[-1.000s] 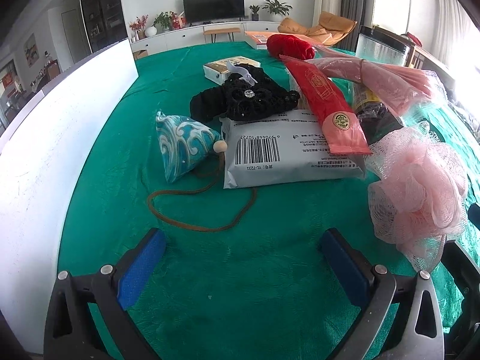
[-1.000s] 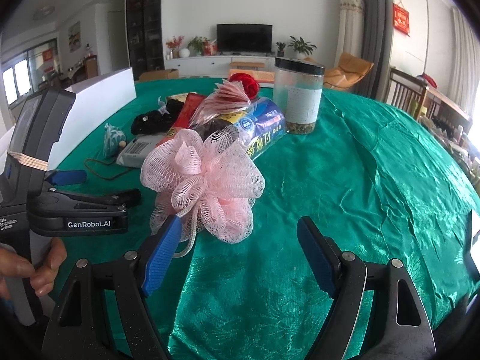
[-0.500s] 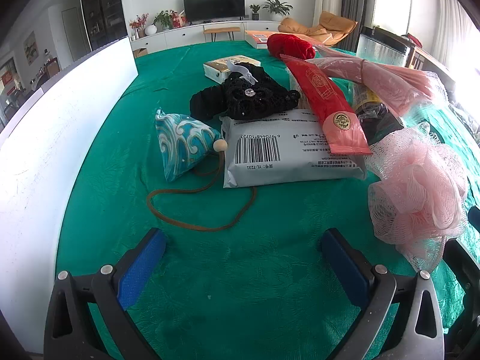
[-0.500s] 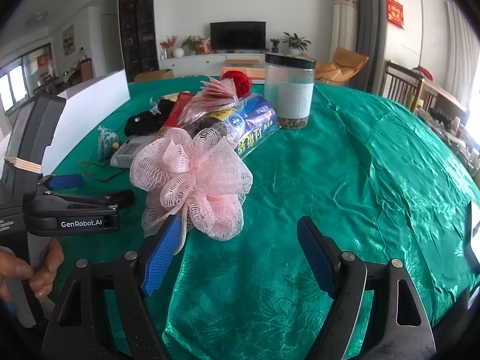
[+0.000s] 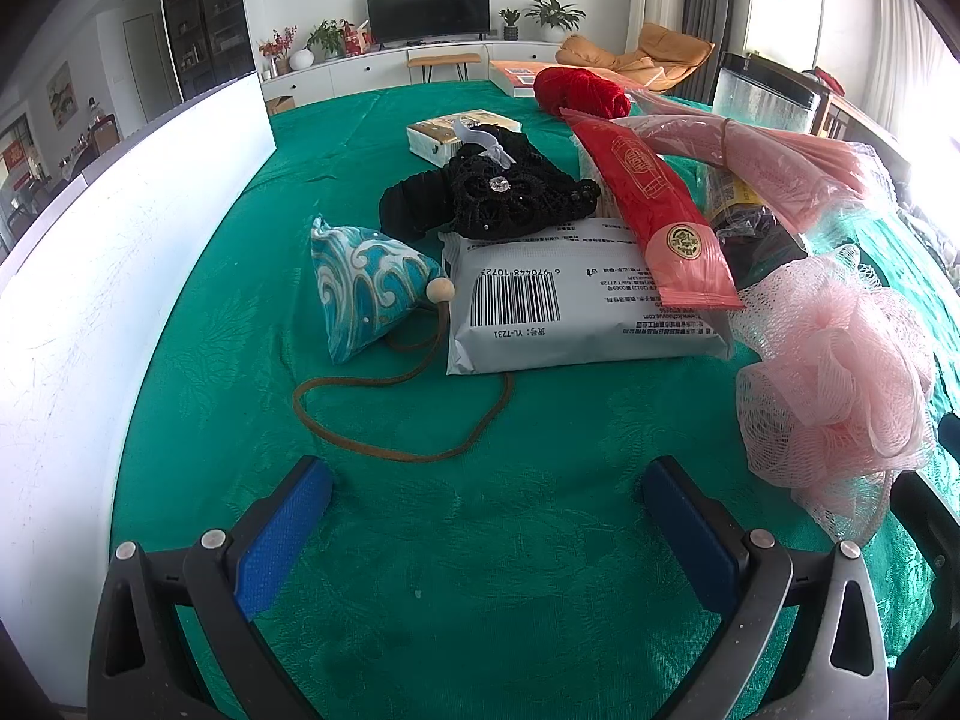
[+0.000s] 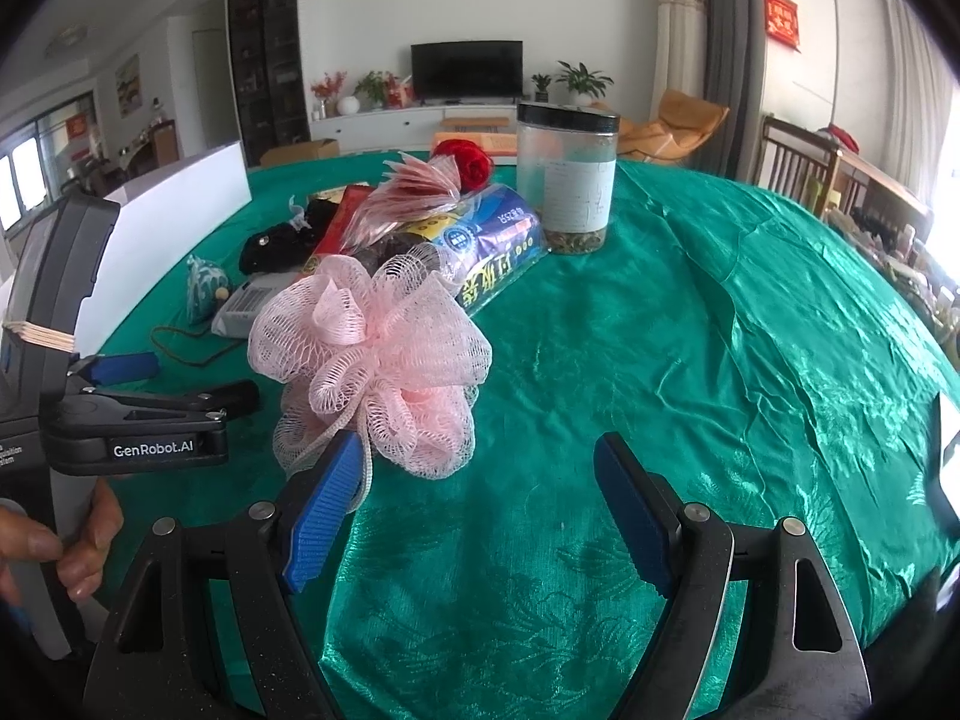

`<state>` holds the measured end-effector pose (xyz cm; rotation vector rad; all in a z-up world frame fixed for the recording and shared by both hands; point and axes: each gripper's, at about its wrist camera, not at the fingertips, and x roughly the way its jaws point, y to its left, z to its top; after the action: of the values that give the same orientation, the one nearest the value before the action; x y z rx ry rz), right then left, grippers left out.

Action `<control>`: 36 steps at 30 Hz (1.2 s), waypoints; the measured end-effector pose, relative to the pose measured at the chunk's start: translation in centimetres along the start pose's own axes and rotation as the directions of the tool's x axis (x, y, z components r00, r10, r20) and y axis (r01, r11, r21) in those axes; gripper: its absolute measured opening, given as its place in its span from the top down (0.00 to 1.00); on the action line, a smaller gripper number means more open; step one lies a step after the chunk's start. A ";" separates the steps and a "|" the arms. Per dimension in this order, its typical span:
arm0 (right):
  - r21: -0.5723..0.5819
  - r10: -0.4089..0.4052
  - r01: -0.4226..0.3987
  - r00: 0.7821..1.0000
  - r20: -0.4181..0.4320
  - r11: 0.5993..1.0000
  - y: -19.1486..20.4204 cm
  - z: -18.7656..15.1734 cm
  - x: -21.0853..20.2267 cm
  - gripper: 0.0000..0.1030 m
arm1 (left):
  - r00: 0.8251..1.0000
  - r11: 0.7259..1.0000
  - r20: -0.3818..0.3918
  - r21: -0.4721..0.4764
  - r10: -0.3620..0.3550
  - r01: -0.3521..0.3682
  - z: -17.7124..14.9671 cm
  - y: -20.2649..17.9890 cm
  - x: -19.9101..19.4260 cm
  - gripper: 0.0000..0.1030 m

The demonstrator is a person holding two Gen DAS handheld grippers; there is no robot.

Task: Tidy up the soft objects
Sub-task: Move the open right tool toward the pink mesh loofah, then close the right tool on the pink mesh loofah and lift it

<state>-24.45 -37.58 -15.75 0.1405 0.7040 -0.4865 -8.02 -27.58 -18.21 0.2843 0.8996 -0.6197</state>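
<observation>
Left wrist view: the left gripper (image 5: 486, 480) was held low over the green tablecloth (image 5: 480, 570), fingers levelled forward, jaws spread wide and holding nothing. Ahead of the jaws, just left of centre, lay a blue wave-patterned pouch (image 5: 360, 294) with a wooden bead, its brown cord (image 5: 396, 450) looping toward the gap between the fingers. Straight ahead, touching the pouch, lay a grey mailer bag (image 5: 570, 312) with a barcode; a red packet (image 5: 654, 210) rested across its far right corner. Beyond these were a black crocheted piece (image 5: 504, 198), a small box (image 5: 456, 132) and red yarn (image 5: 579, 93). To the right of the right finger, close by, sat the pink mesh bath puff (image 5: 834, 378). A white board (image 5: 120, 252) stood along the left side. Right wrist view: the right gripper (image 6: 480, 462) was likewise held low and pointing forward, jaws apart and empty. The pink mesh bath puff (image 6: 372, 354) sat just ahead of the left finger (image 6: 324, 504), its lower fringe meeting the pad's tip; whether they touched could not be told. Farther ahead lay a blue printed bag (image 6: 492, 246) and a clear jar (image 6: 567, 180) with a black lid, upright. Left of the jaws, the left gripper (image 6: 150, 384) appeared side-on, its handle gripped from below by the person's left hand (image 6: 72, 546).
</observation>
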 end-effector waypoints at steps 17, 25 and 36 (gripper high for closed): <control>0.050 -0.023 0.023 1.000 -0.001 0.998 -1.2 0.2 0.1 0.20 | 1.000 1.000 -0.003 -0.005 -0.006 0.006 0.0 0.0 0.0 0.00; 0.065 0.031 -0.031 1.000 -0.001 0.997 -1.3 0.3 -0.1 0.20 | 0.999 0.998 -0.026 0.039 -0.037 0.038 -0.4 0.3 -0.3 0.00; 0.111 0.275 -0.266 0.957 -0.086 0.958 2.3 4.3 3.9 0.20 | 0.995 0.991 -0.042 0.096 -0.089 0.093 -2.6 2.9 -2.1 0.00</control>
<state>-18.28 -38.31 -15.10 0.3516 0.7469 -0.2516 -8.87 -23.26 -18.16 0.3452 0.9236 -0.7463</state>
